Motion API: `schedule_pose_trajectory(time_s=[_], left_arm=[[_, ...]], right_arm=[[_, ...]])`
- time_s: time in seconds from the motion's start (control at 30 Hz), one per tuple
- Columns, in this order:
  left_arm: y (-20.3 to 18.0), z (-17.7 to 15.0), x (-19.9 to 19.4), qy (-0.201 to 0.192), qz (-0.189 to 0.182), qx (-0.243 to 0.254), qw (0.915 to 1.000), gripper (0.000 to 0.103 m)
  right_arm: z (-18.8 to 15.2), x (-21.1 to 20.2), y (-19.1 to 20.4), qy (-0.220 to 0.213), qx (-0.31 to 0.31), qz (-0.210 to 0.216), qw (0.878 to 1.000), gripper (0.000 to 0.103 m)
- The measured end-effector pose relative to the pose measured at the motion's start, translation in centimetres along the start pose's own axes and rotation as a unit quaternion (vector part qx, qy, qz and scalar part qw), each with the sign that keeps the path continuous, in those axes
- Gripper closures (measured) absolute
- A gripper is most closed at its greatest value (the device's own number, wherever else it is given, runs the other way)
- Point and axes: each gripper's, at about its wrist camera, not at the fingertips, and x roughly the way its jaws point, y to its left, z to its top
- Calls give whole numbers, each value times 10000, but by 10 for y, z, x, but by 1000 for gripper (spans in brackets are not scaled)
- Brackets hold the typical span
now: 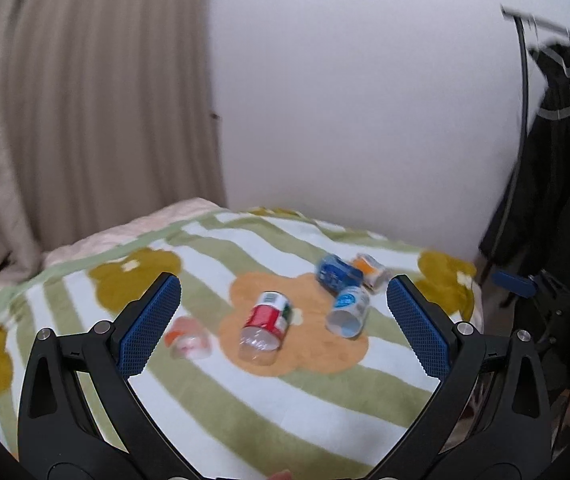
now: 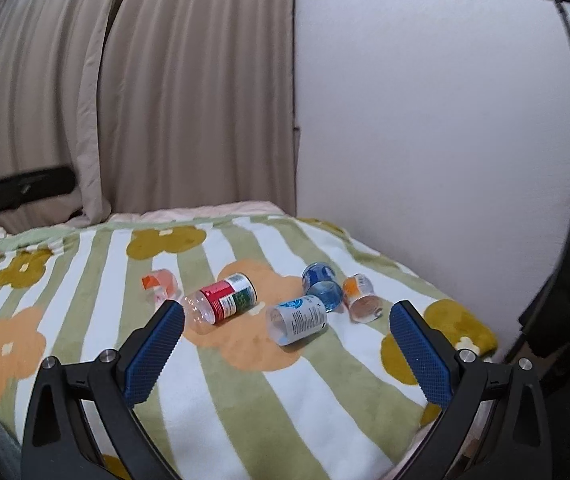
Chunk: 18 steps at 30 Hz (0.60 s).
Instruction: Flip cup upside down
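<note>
While both grippers are hovering with fingers spread wide and gripping nothing, the left gripper and right gripper are facing five cups lying on their sides on the striped blanket. The red-labelled cup is resting on the orange flower, with the white-blue cup just beside it.

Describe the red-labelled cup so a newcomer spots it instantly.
On the green-and-white striped blanket, find the big orange flower patch in the middle. The clear plastic cup with the red label lies on its side there, the only one with red and green print.
</note>
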Motion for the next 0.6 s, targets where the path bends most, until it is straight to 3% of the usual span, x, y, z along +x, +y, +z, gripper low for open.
schedule_pose_trajectory(time_s=[0.13, 0.23, 0.4, 0.6], left_arm=[[-25, 17, 71, 720, -321, 556, 9953, 0], [-41, 22, 134, 1408, -648, 706, 9854, 0], [-68, 5, 235, 2559, -790, 1142, 9567, 0], [-83, -29, 307, 3567, -983, 1157, 9218, 3]], right_arm=[[-7, 29, -19, 234, 20, 185, 9996, 1], [-16, 48, -28, 399, 12, 266, 9988, 1], [-36, 74, -36, 703, -21, 371, 9968, 1], [-58, 85, -41, 841, 127, 507, 9951, 1]])
